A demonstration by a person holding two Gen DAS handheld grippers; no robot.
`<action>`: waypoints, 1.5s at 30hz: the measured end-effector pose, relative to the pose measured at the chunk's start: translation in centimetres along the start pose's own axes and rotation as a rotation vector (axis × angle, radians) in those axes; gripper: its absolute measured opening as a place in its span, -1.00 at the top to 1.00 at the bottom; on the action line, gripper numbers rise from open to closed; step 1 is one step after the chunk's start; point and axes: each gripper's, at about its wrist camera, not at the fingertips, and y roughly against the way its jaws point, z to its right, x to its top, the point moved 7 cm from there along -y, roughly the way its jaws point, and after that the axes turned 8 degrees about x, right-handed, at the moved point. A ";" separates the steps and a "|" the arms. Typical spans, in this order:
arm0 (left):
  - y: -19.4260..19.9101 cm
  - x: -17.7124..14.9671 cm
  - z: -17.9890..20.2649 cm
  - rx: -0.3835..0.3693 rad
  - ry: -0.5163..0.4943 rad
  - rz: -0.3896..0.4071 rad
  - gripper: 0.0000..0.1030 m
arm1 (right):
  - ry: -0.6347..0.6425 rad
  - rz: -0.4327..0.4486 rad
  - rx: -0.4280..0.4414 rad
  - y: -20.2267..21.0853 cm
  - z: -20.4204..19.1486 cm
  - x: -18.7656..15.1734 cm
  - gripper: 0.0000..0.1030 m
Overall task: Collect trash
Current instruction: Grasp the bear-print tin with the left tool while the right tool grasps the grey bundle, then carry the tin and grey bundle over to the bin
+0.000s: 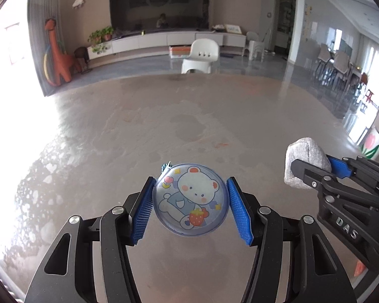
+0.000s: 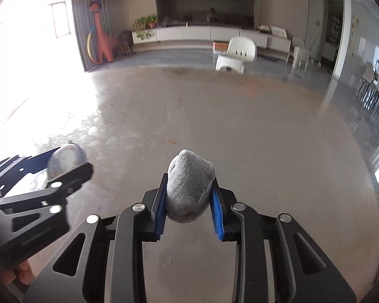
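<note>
Across the frame's middle, the desk (image 1: 189, 126) lies bare. Low centre, the left hand-held gripper (image 1: 190, 203) pinches a bear-printed disc (image 1: 190, 198); the right hand-held gripper (image 2: 189, 199) clamps a grey wad (image 2: 189, 189). Both should likely stay squeezed and level until a bin appears.

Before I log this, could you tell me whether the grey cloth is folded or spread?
Bunched into a wad: the grey cloth bulges as a rounded lump, pinched between the right tongs.

Left wrist view: sits close behind the left gripper (image 1: 190, 202), looking forward and low over the surface (image 1: 164, 126).
Right wrist view: sits likewise behind the right gripper (image 2: 189, 202), same heading.
Shared: surface, white chair (image 1: 202, 55), far wall; each view catches the other gripper.
</note>
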 end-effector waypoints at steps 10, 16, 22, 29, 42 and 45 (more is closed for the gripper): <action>7.1 -0.1 6.5 -0.090 -0.069 0.067 -0.10 | -0.018 0.089 -0.075 10.1 2.0 -2.0 0.38; 11.1 -0.6 10.8 -0.126 -0.126 0.105 -0.10 | -0.065 0.133 -0.124 14.5 4.6 -3.9 0.37; 14.6 -2.5 16.6 -0.189 -0.201 0.115 -0.10 | -0.144 0.185 -0.174 18.7 7.9 -6.3 0.37; 18.2 -4.9 24.3 -0.276 -0.315 0.144 -0.10 | -0.216 0.215 -0.264 23.1 12.2 -9.9 0.35; 23.4 -11.8 38.6 -0.483 -0.529 0.139 -0.10 | -0.353 0.229 -0.497 30.5 20.8 -17.7 0.35; 23.7 -13.0 41.7 -0.530 -0.580 0.124 -0.10 | -0.397 0.218 -0.547 31.8 22.9 -20.1 0.35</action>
